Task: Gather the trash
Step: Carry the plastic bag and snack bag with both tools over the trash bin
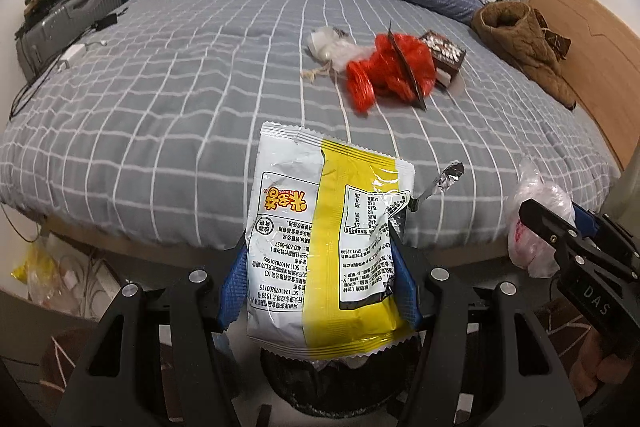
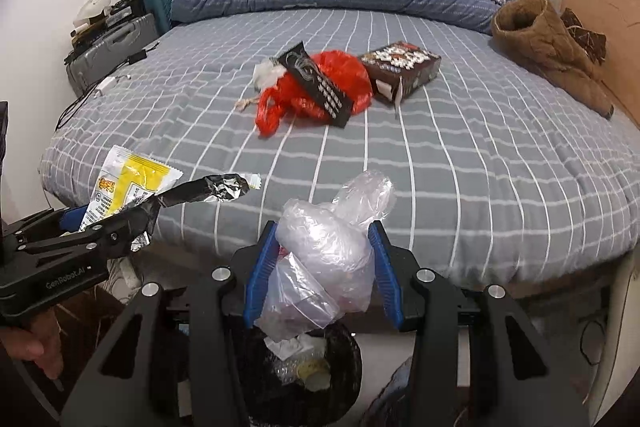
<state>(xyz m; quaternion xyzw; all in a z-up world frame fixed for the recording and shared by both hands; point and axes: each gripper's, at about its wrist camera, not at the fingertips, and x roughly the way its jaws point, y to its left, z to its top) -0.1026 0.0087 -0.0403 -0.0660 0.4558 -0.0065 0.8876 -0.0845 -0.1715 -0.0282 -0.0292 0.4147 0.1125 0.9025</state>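
Trash is held in both grippers above the black-lined bin (image 2: 304,367), which sits on the floor at the near edge of the bed (image 2: 440,155).

Risk: the snack wrapper (image 1: 320,247) is broad and light. If released off-centre, it will likely catch the bin rim or drift to the floor. Its torn foil strip (image 2: 208,189) projects right, toward the clear plastic bag (image 2: 328,255), and could snag it. The bag's loose tail may cling to a blue pad on release.

Fingers: the left gripper (image 1: 320,267) is closed to a medium gap on the wrapper, pads pressing both side edges. The right gripper (image 2: 320,267) clamps the crumpled bag at a similar width.

Remaining trash lies at mid-bed: red plastic bag (image 2: 320,87), black sachet (image 2: 316,83), brown carton (image 2: 400,67).
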